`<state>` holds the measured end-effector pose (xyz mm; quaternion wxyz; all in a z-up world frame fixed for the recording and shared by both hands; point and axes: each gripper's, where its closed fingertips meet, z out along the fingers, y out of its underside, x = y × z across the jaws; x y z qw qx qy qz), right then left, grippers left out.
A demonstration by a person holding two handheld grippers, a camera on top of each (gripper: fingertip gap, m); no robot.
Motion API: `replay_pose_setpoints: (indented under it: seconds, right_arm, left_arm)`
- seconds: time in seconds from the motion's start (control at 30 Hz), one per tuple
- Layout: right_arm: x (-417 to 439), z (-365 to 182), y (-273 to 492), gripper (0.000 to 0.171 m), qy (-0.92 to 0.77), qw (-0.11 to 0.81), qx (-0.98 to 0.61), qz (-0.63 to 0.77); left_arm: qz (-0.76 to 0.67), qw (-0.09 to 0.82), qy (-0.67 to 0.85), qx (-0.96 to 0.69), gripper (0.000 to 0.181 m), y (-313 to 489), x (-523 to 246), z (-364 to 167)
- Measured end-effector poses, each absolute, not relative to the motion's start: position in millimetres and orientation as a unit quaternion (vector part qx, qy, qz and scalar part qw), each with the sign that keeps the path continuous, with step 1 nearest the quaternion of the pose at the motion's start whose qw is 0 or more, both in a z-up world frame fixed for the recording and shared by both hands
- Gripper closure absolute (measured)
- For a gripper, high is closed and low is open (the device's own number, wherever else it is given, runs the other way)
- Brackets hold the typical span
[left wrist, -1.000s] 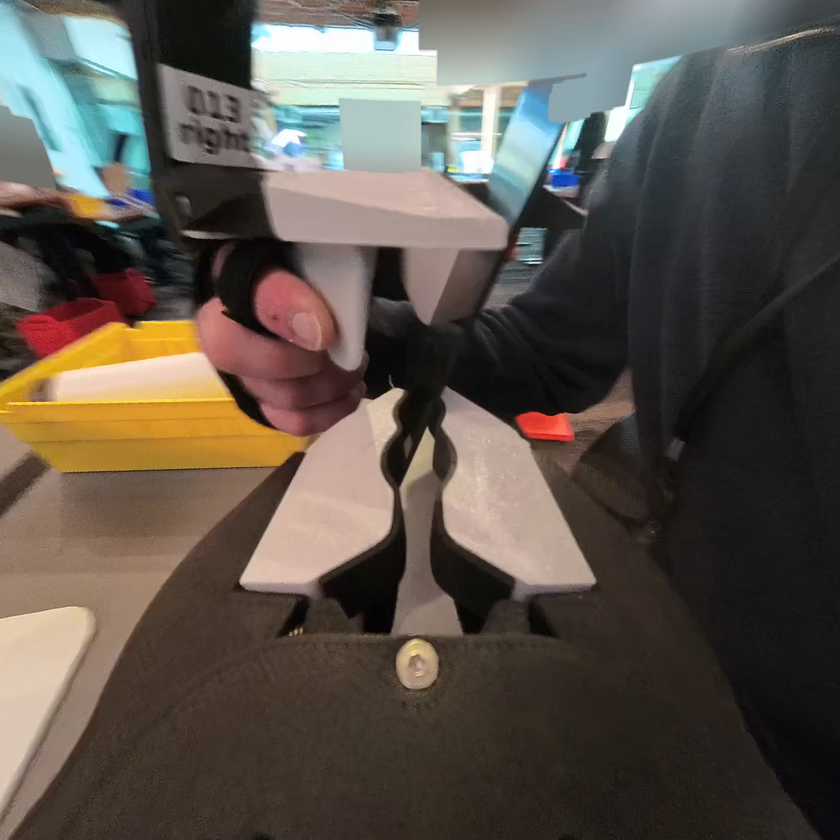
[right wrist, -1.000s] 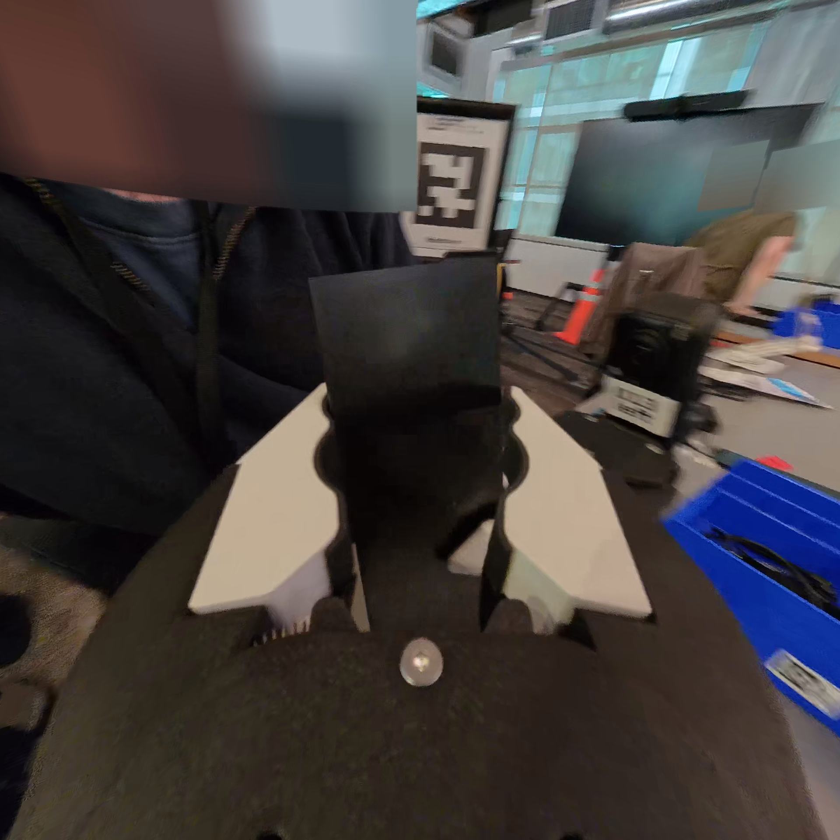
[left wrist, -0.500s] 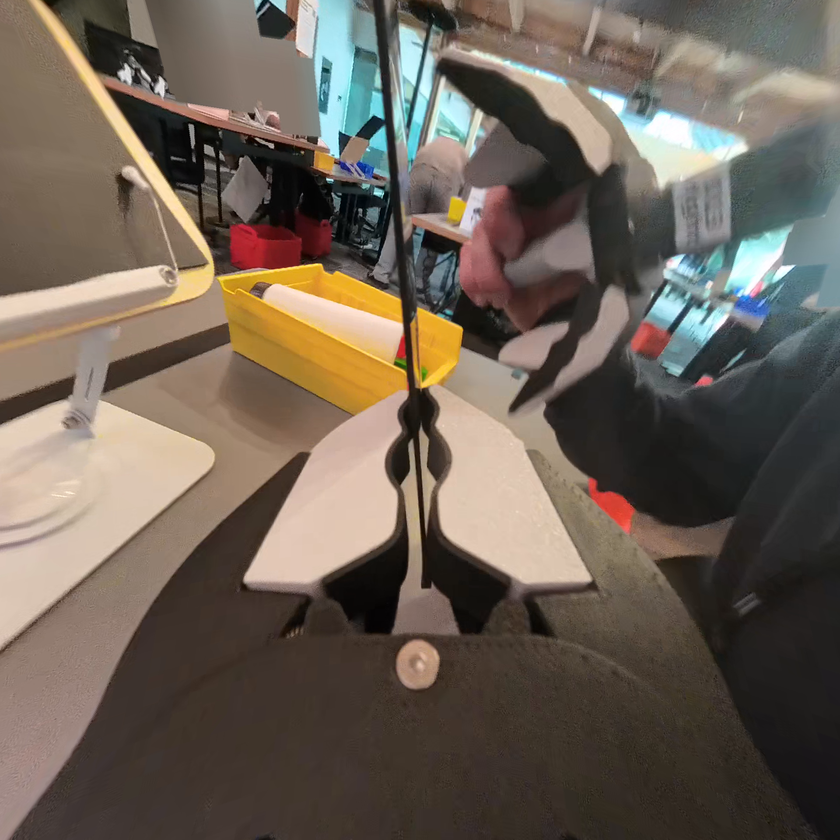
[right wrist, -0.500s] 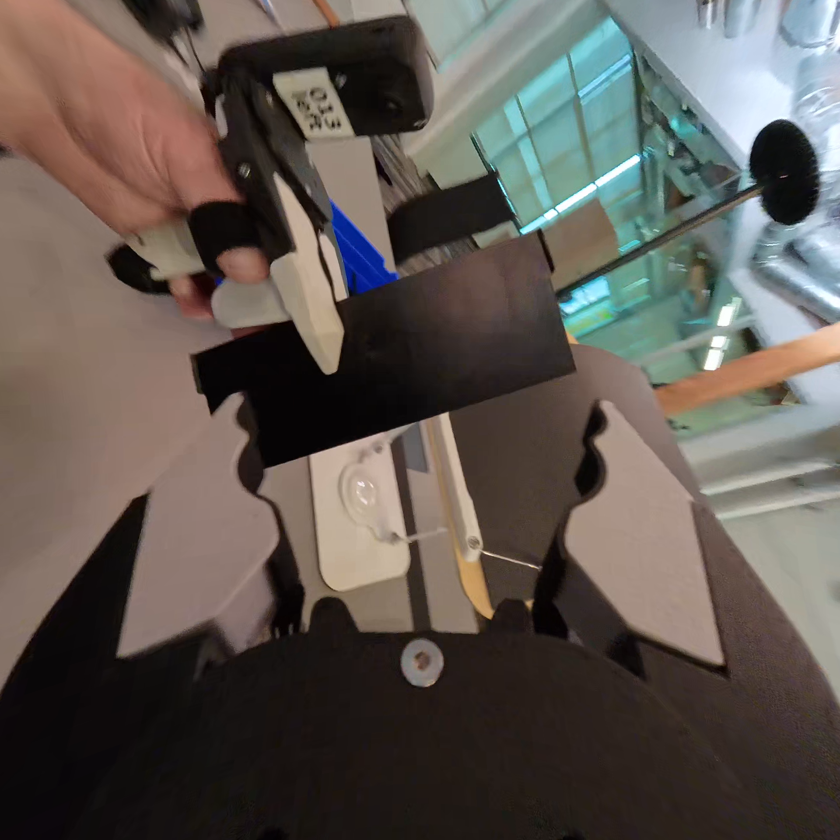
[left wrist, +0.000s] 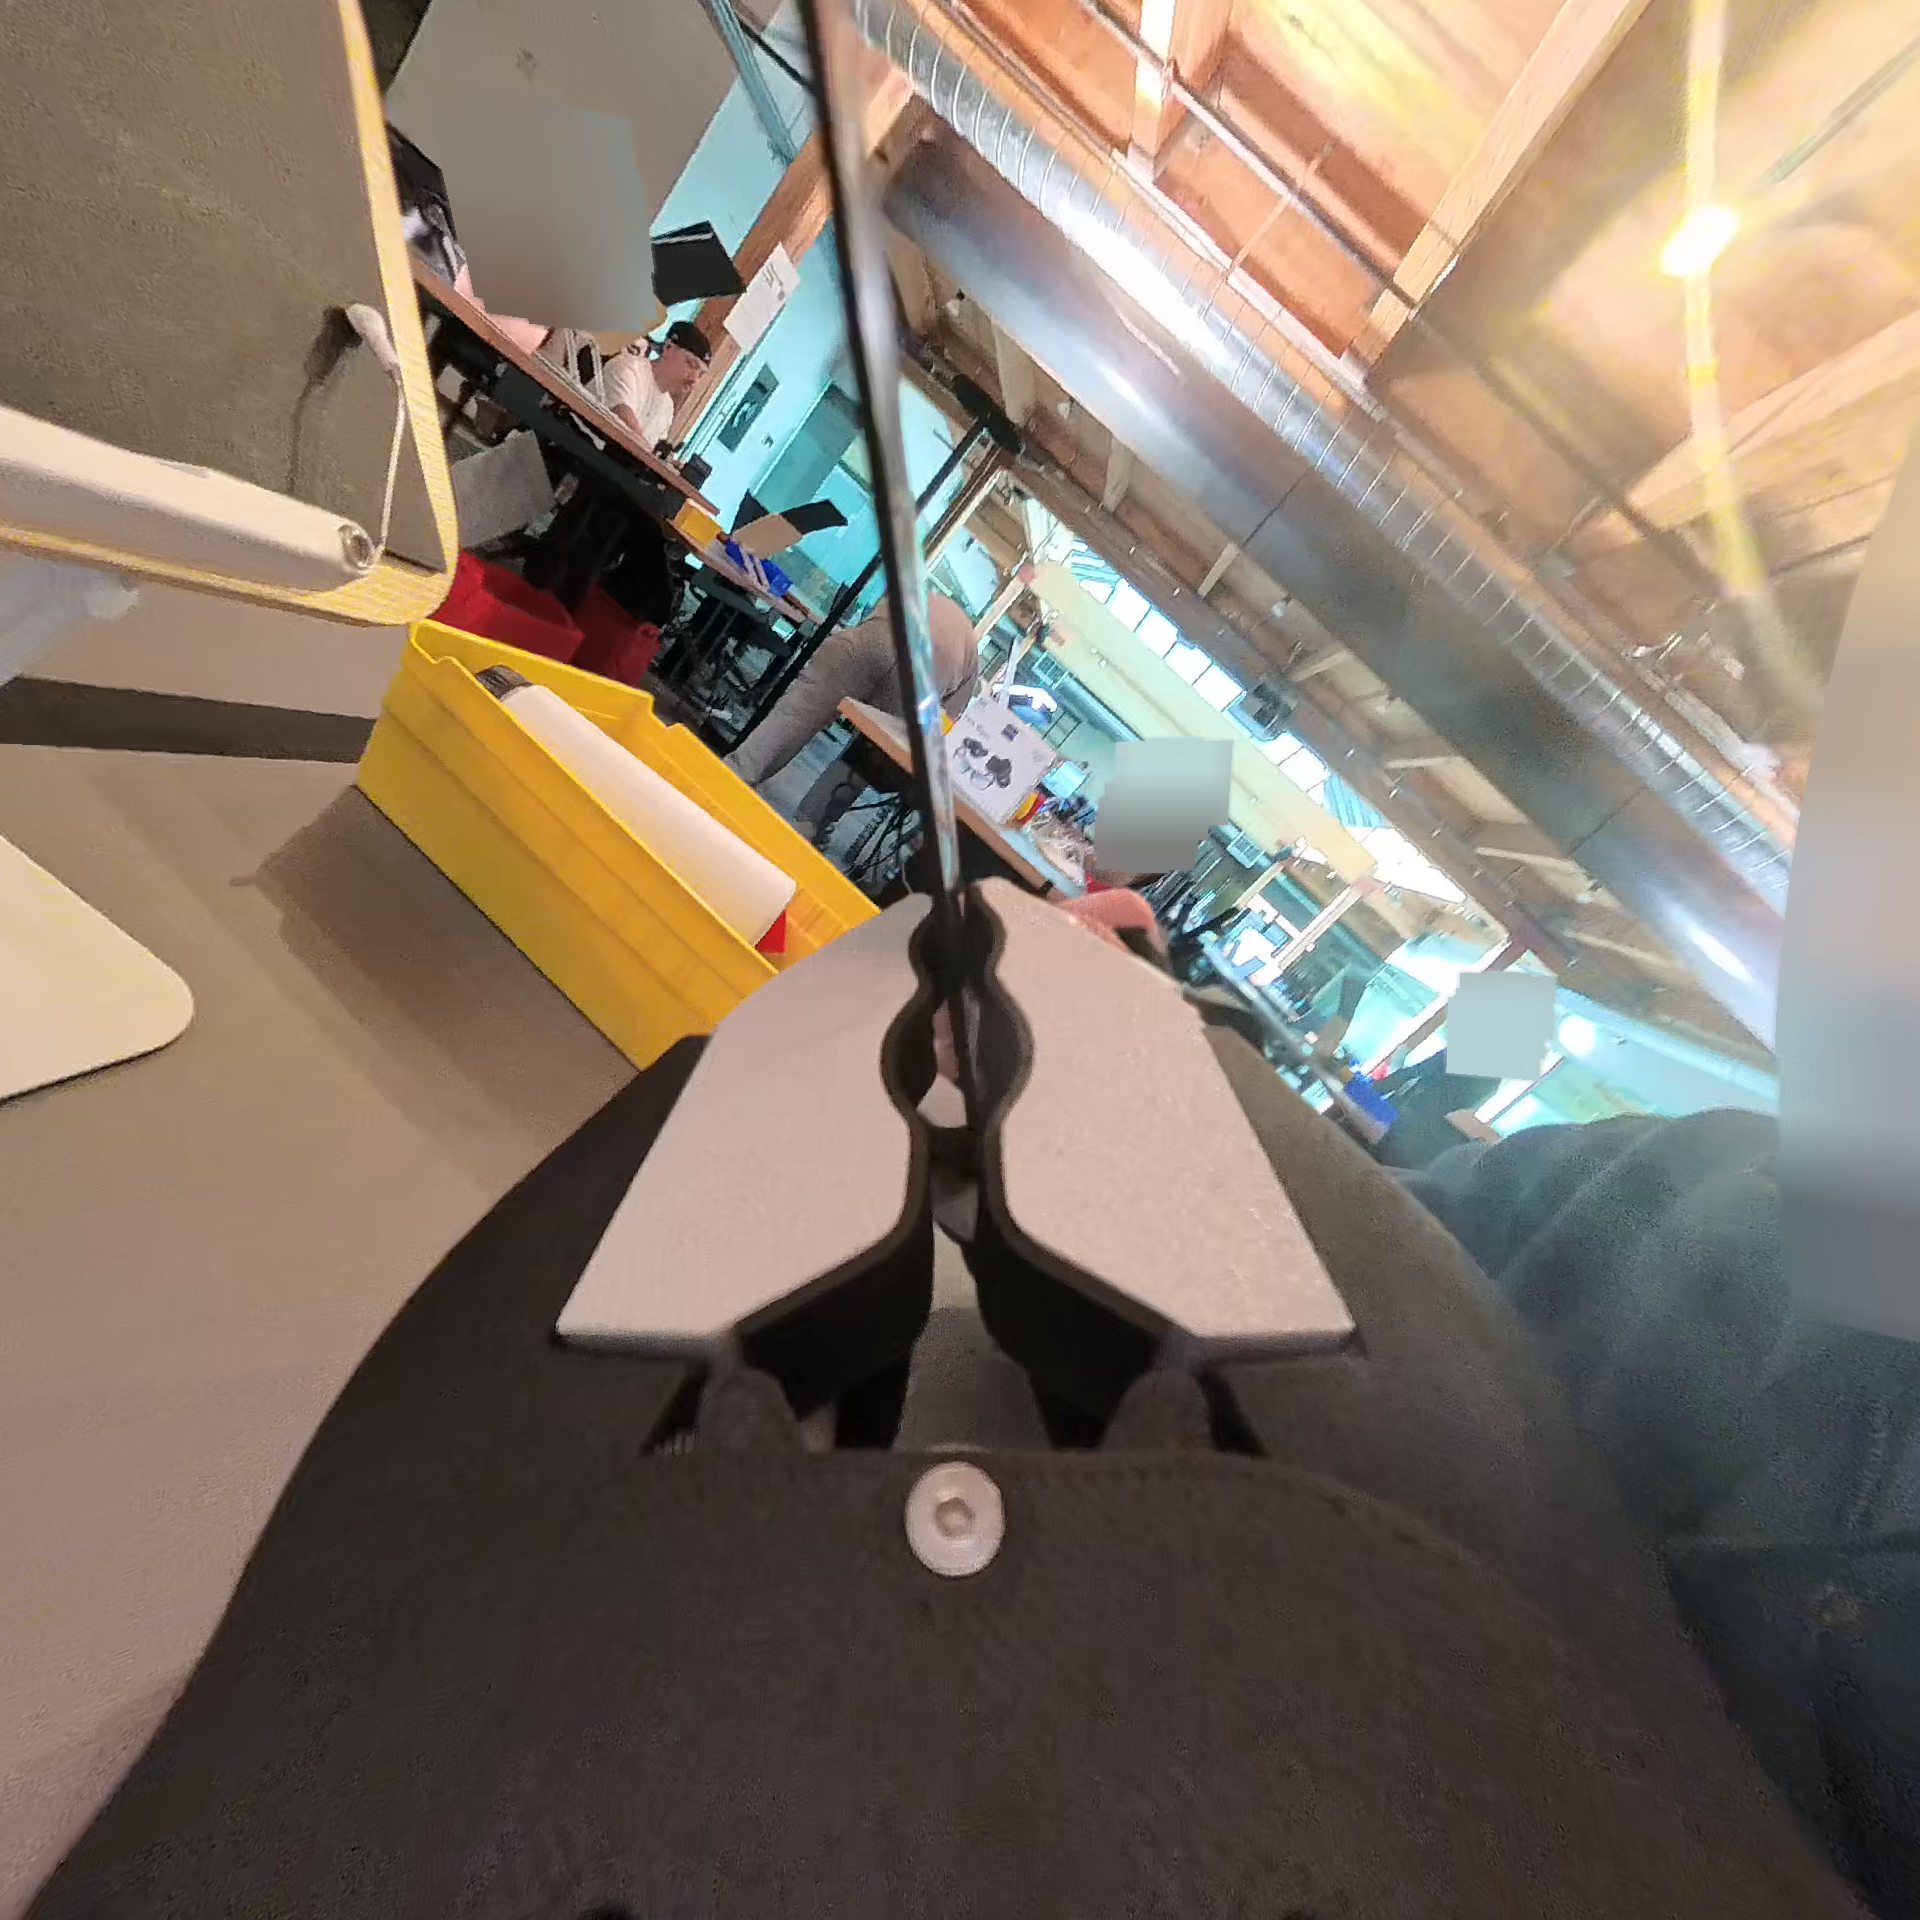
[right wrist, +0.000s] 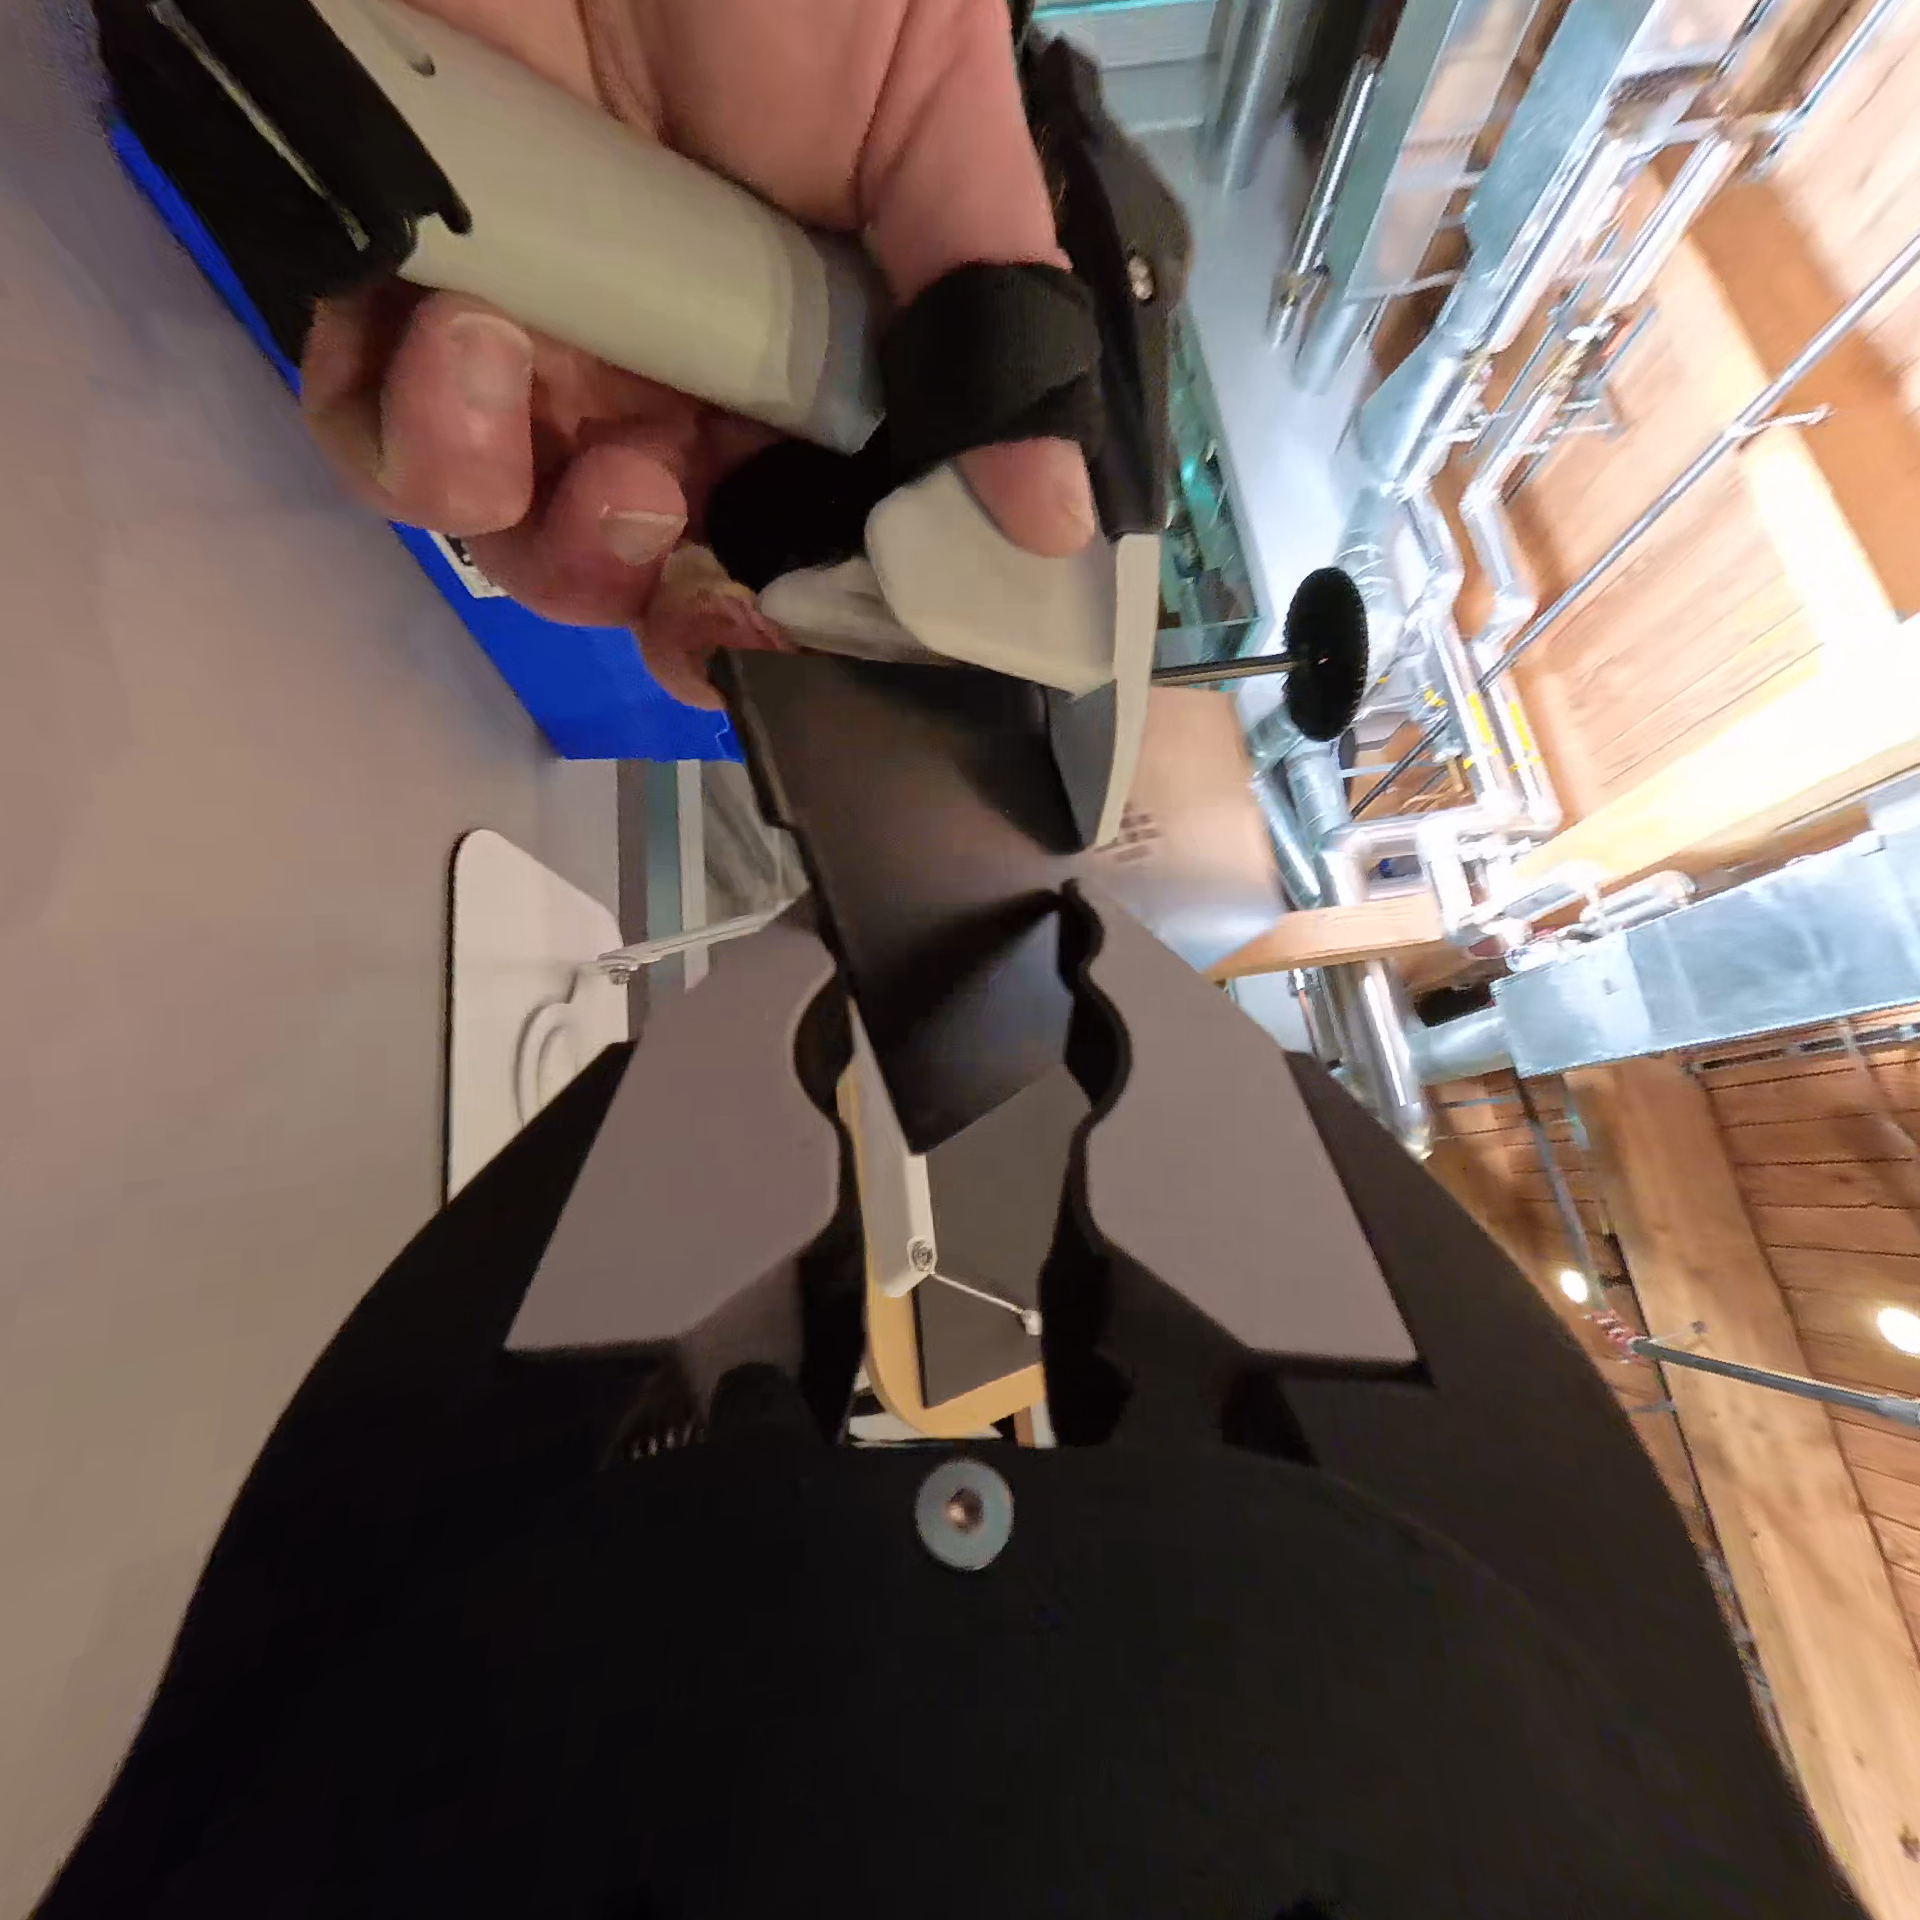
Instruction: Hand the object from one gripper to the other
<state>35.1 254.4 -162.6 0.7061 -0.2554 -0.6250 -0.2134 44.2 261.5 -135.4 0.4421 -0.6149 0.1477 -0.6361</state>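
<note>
A thin black plate (left wrist: pixel 883 468) shows edge-on in the left wrist view. My left gripper (left wrist: pixel 951 904) is shut on it, and the plate rises from the jaws to the top of the frame. In the right wrist view the plate's flat face (right wrist: pixel 935 831) runs from the left gripper (right wrist: pixel 1101 821), held by a hand (right wrist: pixel 727 208), down between my own fingers. My right gripper (right wrist: pixel 951 935) has closed in on the plate's near end, with both fingertips against its edges. The plate sits tilted between them.
A yellow bin (left wrist: pixel 582 862) with a white roll (left wrist: pixel 644 790) stands on the grey table (left wrist: pixel 208 1143). A white stand base (left wrist: pixel 62 987) carries a yellow-rimmed board (left wrist: pixel 395 312). A blue bin (right wrist: pixel 582 655) lies behind the hand. A dark sleeve (left wrist: pixel 1662 1299) is at right.
A second ago both grippers were on the plate. The right jaws then opened wide and let it go. Now they have closed in on it again. The left stayed shut on the plate.
</note>
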Motion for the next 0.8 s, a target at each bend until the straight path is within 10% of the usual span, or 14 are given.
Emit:
replay_pose_setpoints:
  seconds: [0.13, 0.6, 0.8]
  right_arm:
    - [39, -156, 254, 0.171, -0.629, 0.703, -0.244, -0.225]
    - [67, -176, 262, 0.171, -0.755, 0.484, -0.441, 0.037]
    - [64, -179, 235, 0.171, -0.794, 0.368, -0.46, 0.149]
  left_arm:
    - [-0.657, 0.423, 0.118, -0.613, 0.171, 267, 42, -143]
    - [-0.264, 0.623, 0.336, -0.656, 0.111, 267, 14, -150]
    - [-0.109, 0.611, 0.507, -0.598, 0.137, 250, 41, -164]
